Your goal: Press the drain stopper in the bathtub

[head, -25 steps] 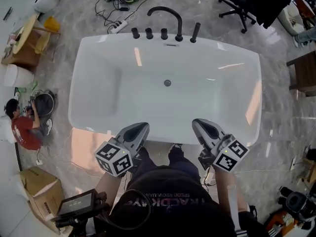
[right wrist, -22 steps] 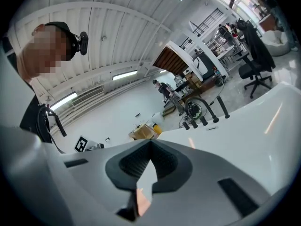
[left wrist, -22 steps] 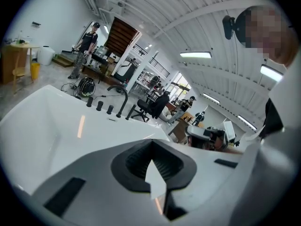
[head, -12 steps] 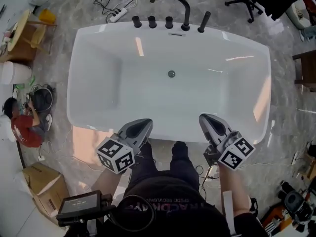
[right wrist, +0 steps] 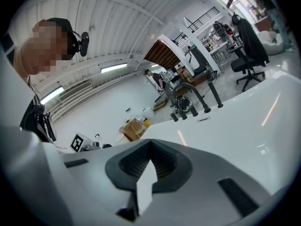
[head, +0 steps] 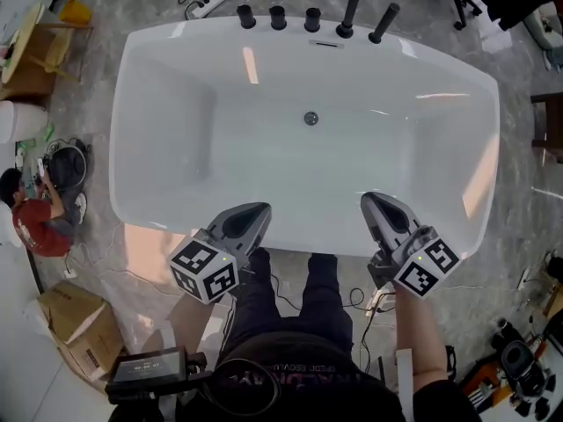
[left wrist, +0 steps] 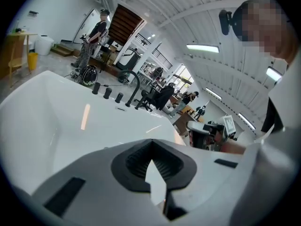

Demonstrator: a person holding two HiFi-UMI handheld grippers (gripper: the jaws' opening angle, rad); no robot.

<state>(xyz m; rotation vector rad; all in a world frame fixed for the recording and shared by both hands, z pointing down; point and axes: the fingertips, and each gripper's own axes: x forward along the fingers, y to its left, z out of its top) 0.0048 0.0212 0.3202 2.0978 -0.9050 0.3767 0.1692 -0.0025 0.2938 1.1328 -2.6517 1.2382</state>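
In the head view, the bathtub (head: pixel 176 77) is a glossy white rounded rectangle with a broad smooth rim on a grey marbled floor. The drain stopper (head: pixel 310 119) is a small round grey metal disc on the tub floor, about midway between the side walls and nearer the far edge. Along that far edge stand matte black fittings: three stubby knobs (head: pixel 278 17), a curved faucet (head: pixel 350 3) and a slim rod-shaped handle (head: pixel 384 23). My left gripper (head: pixel 250 219) and right gripper (head: pixel 379 210) are smooth grey plastic shells tapering to points. Both hang over the tub's near rim, well apart from the stopper. Each carries a cube of black-and-white square markers. My black shirt has white lettering that I cannot read.

In the left gripper view, the left gripper (left wrist: pixel 151 148) has its jaws closed together, with nothing between them. Its black ribbed pads (left wrist: pixel 134 162) meet at the tip. Beyond lies the white tub (left wrist: pixel 56 121) with the black faucet (left wrist: pixel 134 84) at its far edge.

In the right gripper view, the right gripper (right wrist: pixel 150 148) is likewise closed and empty. Its ribbed black pads (right wrist: pixel 134 163) are set in a grey shell. The tub's rim (right wrist: pixel 249 112) curves away to the faucet (right wrist: pixel 190 92). The stopper shows in neither gripper view.
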